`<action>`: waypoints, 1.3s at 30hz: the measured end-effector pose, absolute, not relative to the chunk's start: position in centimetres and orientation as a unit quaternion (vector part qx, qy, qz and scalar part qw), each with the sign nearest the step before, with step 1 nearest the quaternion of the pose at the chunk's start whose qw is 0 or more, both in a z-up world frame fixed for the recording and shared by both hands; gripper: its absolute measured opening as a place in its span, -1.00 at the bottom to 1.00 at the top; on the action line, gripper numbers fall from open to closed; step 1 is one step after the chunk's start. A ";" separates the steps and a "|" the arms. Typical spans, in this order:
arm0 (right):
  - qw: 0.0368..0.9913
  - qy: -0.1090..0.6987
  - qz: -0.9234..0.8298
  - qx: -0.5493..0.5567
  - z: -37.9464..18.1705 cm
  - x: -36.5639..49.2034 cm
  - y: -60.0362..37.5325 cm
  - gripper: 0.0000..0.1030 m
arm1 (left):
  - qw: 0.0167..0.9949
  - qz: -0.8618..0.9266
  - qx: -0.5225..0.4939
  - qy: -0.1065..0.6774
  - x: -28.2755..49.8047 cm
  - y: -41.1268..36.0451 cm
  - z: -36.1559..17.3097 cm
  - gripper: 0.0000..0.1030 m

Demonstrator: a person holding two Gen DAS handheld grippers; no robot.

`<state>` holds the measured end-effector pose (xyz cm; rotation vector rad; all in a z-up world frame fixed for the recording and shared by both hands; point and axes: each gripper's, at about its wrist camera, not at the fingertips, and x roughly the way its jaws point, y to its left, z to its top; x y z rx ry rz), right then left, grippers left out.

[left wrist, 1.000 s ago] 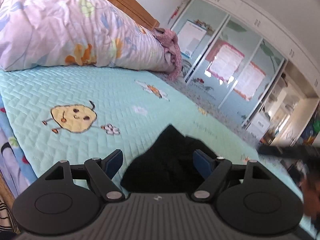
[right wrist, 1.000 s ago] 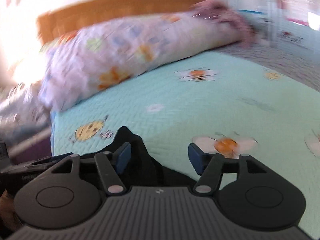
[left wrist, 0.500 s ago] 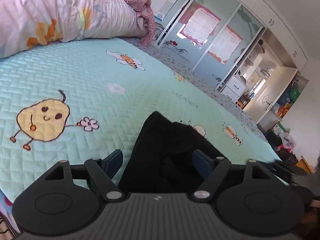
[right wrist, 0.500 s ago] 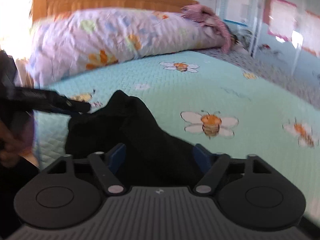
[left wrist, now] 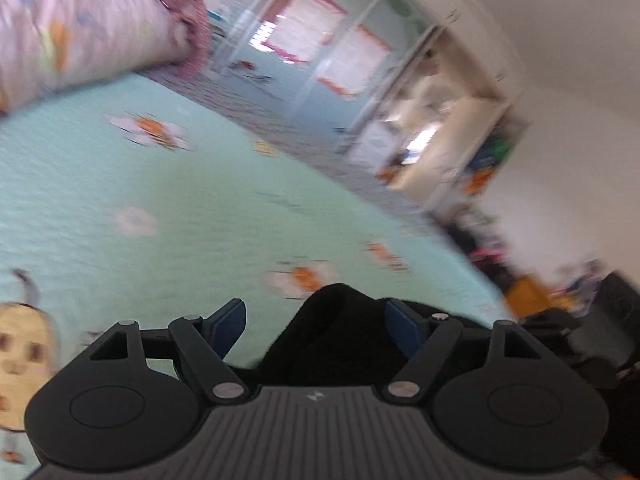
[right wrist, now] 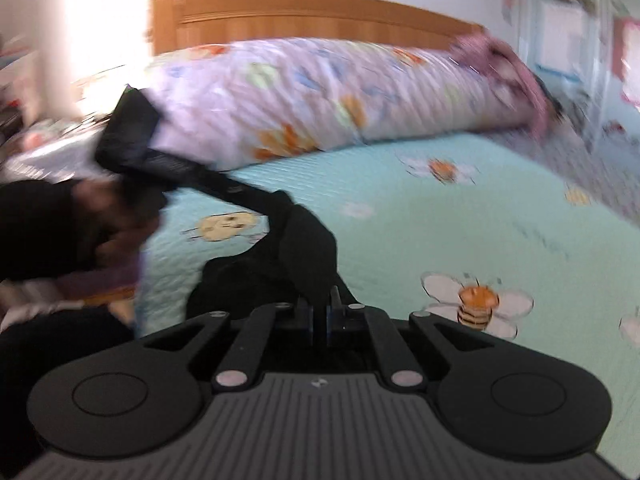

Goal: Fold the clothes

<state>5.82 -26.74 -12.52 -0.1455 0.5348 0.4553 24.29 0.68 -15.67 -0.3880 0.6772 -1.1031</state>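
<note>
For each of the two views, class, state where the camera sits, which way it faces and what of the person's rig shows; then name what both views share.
Left wrist: on the left gripper, facing across the bed toward mirrored wardrobe doors; its open fingers show.
Right wrist: on the right gripper, facing the headboard; its jaws are shut on the black garment, and a hand shows.
Shared: garment, mint quilt, floral duvet.
</note>
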 end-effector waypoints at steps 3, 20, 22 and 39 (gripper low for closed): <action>0.926 0.258 0.262 -0.089 -10.8 3.8 -26.4 -0.89 | 0.734 -0.562 -0.201 0.324 24.3 0.6 -15.6 0.54; 0.919 0.284 0.273 0.008 -10.9 7.6 -26.9 0.40 | 0.688 -0.599 -0.217 0.348 21.4 3.7 -16.4 0.53; 0.923 0.286 0.258 0.018 -12.4 9.3 -26.5 0.41 | 0.691 -0.593 -0.225 0.347 21.8 4.0 -16.7 0.53; 0.866 0.269 0.399 -0.136 -10.1 6.3 -18.9 -0.79 | 0.692 -0.664 -0.069 0.275 18.7 5.1 -10.7 0.53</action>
